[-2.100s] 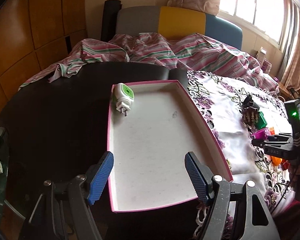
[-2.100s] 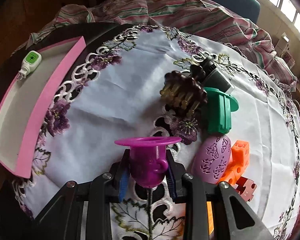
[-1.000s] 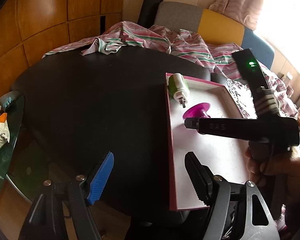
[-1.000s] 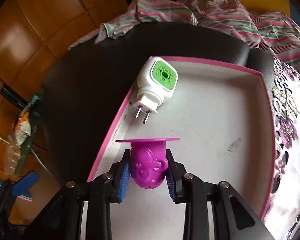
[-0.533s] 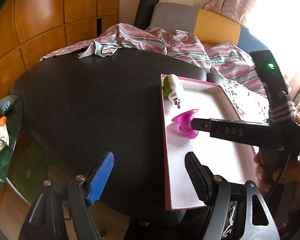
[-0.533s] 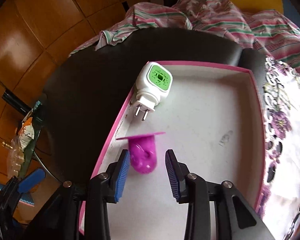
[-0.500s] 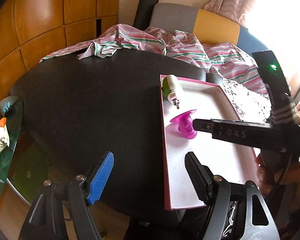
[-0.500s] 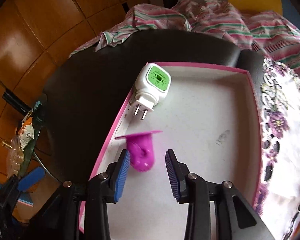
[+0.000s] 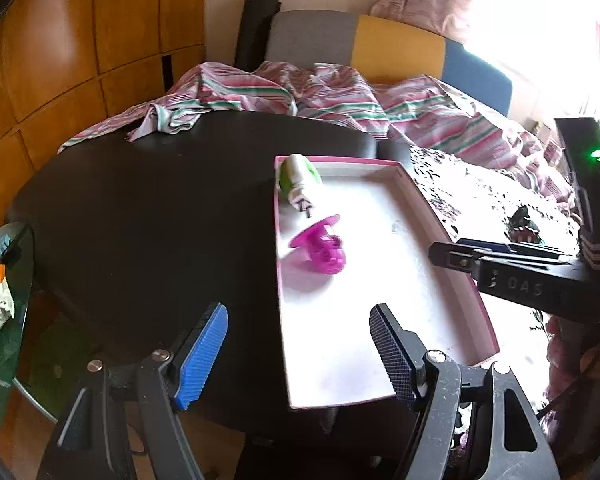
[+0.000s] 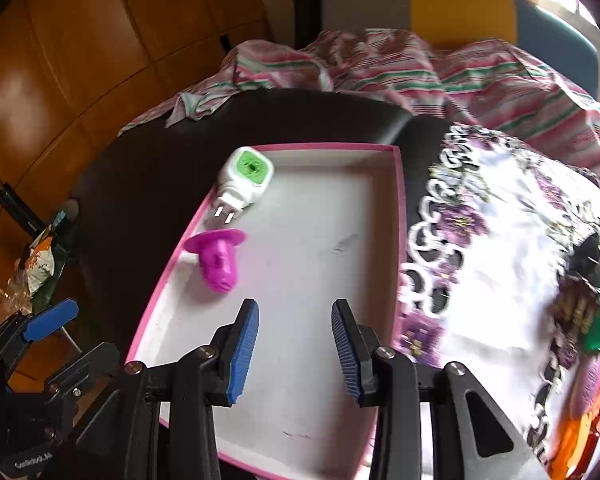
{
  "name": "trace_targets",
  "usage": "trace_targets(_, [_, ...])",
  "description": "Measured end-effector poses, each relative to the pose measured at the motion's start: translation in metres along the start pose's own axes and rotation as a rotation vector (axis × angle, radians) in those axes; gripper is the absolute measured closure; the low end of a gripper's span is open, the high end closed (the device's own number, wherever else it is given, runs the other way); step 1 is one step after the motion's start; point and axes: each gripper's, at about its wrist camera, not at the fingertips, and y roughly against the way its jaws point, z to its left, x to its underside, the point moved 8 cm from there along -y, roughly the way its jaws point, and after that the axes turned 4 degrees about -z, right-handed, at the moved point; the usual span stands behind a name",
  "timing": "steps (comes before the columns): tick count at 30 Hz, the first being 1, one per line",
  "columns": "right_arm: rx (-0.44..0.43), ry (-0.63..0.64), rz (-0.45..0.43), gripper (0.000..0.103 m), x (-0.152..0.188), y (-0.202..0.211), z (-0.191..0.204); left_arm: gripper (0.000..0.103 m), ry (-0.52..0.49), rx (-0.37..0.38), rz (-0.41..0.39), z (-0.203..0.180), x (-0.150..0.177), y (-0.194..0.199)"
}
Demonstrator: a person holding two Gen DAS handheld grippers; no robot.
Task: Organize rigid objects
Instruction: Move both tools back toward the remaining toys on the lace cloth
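Observation:
A pink-rimmed white tray (image 9: 452,248) (image 10: 400,216) lies on a black round table. In it a magenta plastic cup (image 9: 322,246) (image 10: 218,258) lies on its side by the left wall, just below a white-and-green plug-in device (image 9: 298,178) (image 10: 246,178). My right gripper (image 10: 294,344) is open and empty over the tray's near half, drawn back from the cup; it also shows in the left wrist view (image 9: 460,254). My left gripper (image 9: 298,356) is open and empty at the table's near edge, left of the tray.
A white embroidered cloth (image 10: 500,240) right of the tray holds a brown comb-like object (image 10: 576,300), a green piece (image 10: 598,322), a pink oval (image 10: 586,384) and orange pieces (image 10: 572,444). A striped fabric (image 9: 340,96) lies behind the table. Snack bags (image 10: 40,264) sit at the left.
The right gripper carried the magenta cup from the cloth into the tray, opened and let it go, then drew back to the right. The cup now lies on its side.

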Motion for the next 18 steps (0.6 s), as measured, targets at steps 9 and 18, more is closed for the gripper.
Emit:
trace_targets(9, [0.066,-0.061,-0.055,0.065,0.005,0.037,-0.053,0.028,-0.064,0.033,0.002,-0.030,0.001,0.003])
trace_targets(18, [0.225,-0.153,-0.091,0.065,0.023,0.085,-0.143,0.028,-0.124,0.074,0.016,-0.061,0.002,0.001])
